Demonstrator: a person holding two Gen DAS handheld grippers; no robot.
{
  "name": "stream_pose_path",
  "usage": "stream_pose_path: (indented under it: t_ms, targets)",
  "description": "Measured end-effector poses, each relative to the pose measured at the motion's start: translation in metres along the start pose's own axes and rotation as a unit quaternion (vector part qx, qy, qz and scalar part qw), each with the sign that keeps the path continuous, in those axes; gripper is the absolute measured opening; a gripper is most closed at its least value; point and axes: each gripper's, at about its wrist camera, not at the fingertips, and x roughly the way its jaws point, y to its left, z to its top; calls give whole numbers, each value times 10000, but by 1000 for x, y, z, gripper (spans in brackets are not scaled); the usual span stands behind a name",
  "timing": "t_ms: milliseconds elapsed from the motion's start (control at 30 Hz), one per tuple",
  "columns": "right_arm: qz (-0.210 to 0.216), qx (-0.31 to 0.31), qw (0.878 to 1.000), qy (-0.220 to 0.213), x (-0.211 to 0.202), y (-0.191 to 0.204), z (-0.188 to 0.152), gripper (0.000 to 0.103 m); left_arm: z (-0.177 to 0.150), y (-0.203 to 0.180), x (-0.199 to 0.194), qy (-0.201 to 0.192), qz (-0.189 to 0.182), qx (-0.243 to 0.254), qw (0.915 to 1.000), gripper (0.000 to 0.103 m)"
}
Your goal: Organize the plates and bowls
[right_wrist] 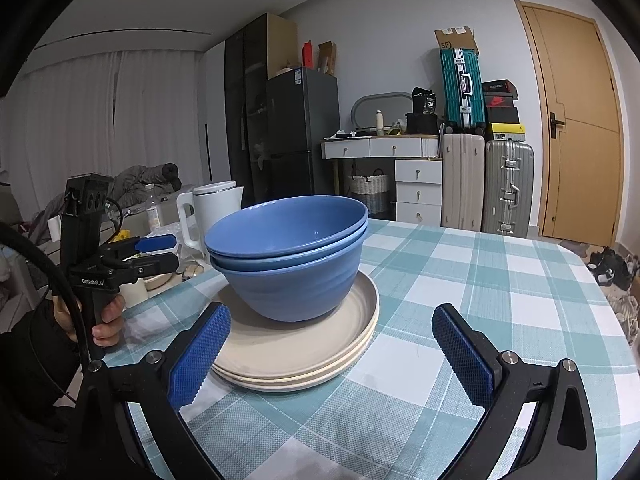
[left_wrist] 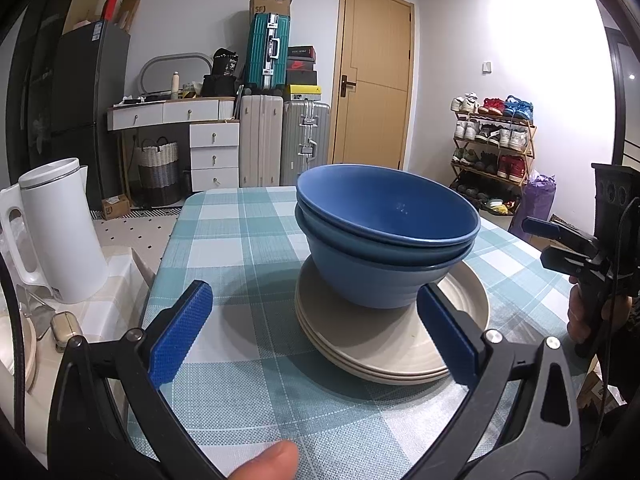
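A stack of nested blue bowls [left_wrist: 384,236] [right_wrist: 288,256] sits upright on a stack of beige plates [left_wrist: 360,344] [right_wrist: 300,356] in the middle of the checked tablecloth. In the left wrist view, my left gripper [left_wrist: 314,300] is open just in front of the stack, and its right pad [left_wrist: 448,340] overlaps the plates' rim. My right gripper [right_wrist: 332,314] is also open, its left pad [right_wrist: 200,356] in front of the plates' near edge. Neither holds anything. Each gripper shows in the other's view, held by a hand: the right gripper [left_wrist: 560,244] and the left gripper [right_wrist: 156,252].
A white kettle [left_wrist: 60,232] [right_wrist: 212,212] stands on a lower side counter left of the table. The teal checked tablecloth [left_wrist: 240,240] [right_wrist: 500,288] extends around the stack. Suitcases, drawers, a door and a shoe rack [left_wrist: 492,148] lie beyond the table.
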Motion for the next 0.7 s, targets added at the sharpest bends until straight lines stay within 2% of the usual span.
stream_pose_path:
  t_ms: [700]
  targets:
    - [-8, 22, 10000, -1, 0, -1, -1, 103, 0, 1, 1, -1, -1, 1, 10000, 102]
